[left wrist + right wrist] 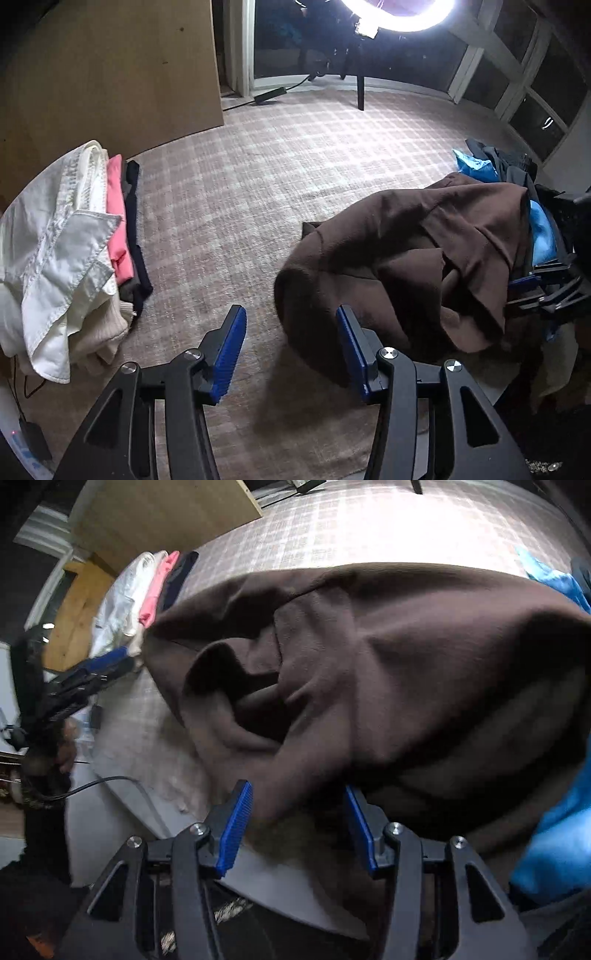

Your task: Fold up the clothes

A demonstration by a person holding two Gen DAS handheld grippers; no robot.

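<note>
Left wrist view: folded stack (74, 240) is seen at the carpet's (240, 166) left edge; left gripper (291, 354) jaws spread, empty. Brown garment (406, 258) is heaped right, atop the unsorted pile (491, 162). Right gripper (299, 827) jaws spread around a hanging fold; a single layer is best pinched.

Plaid carpet (280, 155), wood board (110, 74) at left, ring light (399, 14) — on stand, dark windows (524, 81) — rt side

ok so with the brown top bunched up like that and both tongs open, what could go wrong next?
The brown top is crumpled in layers, so the right tongs, open at its near edge, may pinch several folds at once. It also drapes over the blue garment, which could get dragged along. The left tongs are open over bare carpet, holding nothing.
</note>
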